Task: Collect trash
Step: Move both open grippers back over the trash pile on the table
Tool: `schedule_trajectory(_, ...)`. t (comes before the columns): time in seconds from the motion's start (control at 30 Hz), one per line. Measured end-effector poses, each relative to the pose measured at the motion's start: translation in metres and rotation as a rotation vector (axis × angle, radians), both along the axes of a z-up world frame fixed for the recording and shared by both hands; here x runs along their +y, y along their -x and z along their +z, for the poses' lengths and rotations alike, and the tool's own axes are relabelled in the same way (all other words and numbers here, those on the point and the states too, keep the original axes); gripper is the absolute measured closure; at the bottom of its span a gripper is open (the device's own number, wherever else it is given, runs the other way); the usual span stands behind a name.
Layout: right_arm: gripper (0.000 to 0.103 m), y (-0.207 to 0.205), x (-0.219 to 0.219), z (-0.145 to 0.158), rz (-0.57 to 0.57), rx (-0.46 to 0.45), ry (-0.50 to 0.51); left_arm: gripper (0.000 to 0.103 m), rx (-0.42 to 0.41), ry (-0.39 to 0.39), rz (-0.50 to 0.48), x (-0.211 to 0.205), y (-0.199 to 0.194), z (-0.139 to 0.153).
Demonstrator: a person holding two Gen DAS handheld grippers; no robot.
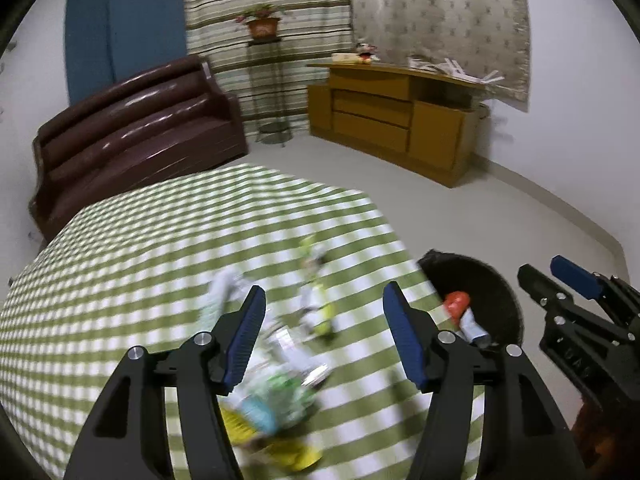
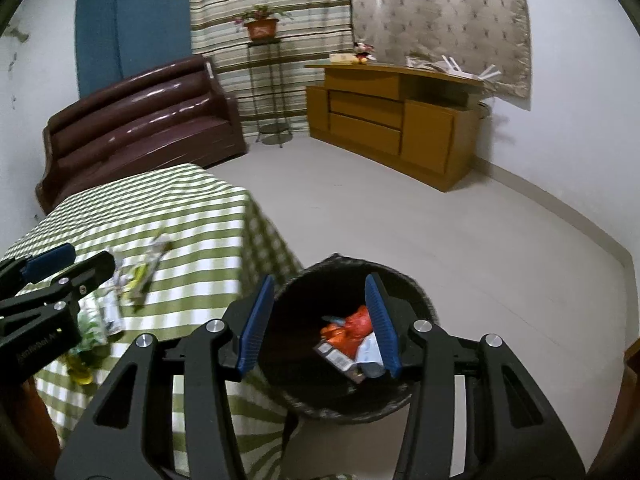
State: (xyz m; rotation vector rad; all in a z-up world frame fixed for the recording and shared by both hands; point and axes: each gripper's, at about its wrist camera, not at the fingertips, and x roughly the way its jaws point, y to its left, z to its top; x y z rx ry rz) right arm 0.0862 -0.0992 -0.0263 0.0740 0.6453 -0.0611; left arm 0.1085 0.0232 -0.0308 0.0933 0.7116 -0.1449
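both grippers gape: left gripper (image 1: 324,336) over blurred wrappers (image 1: 276,384) (right gripper (image 2: 320,320) above bin (image 2: 416,292))

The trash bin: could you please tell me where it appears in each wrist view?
Left wrist view: the bin sits at lower right, beyond the table edge, partly behind the left gripper's right finger.
Right wrist view: the bin is at lower centre, under the open right gripper.
Shared landmark: the orange wrapper inside it.

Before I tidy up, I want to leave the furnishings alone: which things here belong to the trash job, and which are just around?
Job:
wrappers on the checked tablecloth
black bin
orange wrapper in the bin
left gripper, open
right gripper, open

Just around:
brown sofa
wooden cabinet
potted plant
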Motion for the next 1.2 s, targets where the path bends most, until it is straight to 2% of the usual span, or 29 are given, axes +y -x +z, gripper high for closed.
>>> schedule_trajectory(0.2, 0.057, 0.008, 0.033, 0.001, 0.062, 0.016, 0.004, 0.041, 0.023, -0.004, 0.061, 0.033, 0.018, -0.006)
schedule_trajectory(0.4, 0.057, 0.021, 0.053, -0.001, 0.099, 0.032, 0.022, 0.041, 0.064, 0.004, 0.083, 0.052, 0.031, -0.018)
schedule_trajectory(0.63, 0.056, 0.032, 0.052, 0.001, 0.103, 0.038, 0.015, 0.037, 0.084, 0.013, 0.085, 0.051, 0.040, -0.027)
schedule_trajectory(0.83, 0.056, 0.035, 0.049, 0.002, 0.103, 0.037, 0.005, 0.036, 0.109, -0.020, 0.073, 0.050, 0.049, -0.039)
schedule_trajectory(1.0, 0.056, 0.036, 0.052, 0.003, 0.107, 0.034, -0.002, 0.036, 0.137, -0.045, 0.071, 0.061, 0.059, -0.049)
schedule_trajectory(1.2, 0.056, 0.036, 0.055, 0.003, 0.116, 0.038, -0.002, 0.036, 0.154, -0.034, 0.085, 0.079, 0.068, -0.052)
